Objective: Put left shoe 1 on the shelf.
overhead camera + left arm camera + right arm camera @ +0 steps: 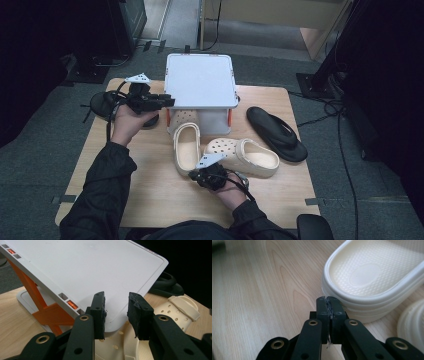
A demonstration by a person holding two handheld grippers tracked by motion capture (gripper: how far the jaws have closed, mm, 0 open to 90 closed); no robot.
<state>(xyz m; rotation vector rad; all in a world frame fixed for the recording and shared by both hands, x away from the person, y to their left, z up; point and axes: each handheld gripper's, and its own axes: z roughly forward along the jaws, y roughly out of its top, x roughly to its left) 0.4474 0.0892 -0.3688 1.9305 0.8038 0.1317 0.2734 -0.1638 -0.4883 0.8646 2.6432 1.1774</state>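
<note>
The right gripper [331,305] is seen clenched, its two jaws pressed together with nothing between them, the tips resting just beside the heel of a cream clog [372,277] on the wooden table [262,290]; it is judged that closed jaws are used here to push or nudge the shoe rather than to lift it. The left gripper [116,312] is held with its jaws apart around the corner of the white shelf top [87,267], the pads not seen pressing on it, probably to steady the small rack. In the high view a second cream clog [186,146] lies next to the first, partly under the shelf, and a black sandal [276,133] lies apart at the right.
</note>
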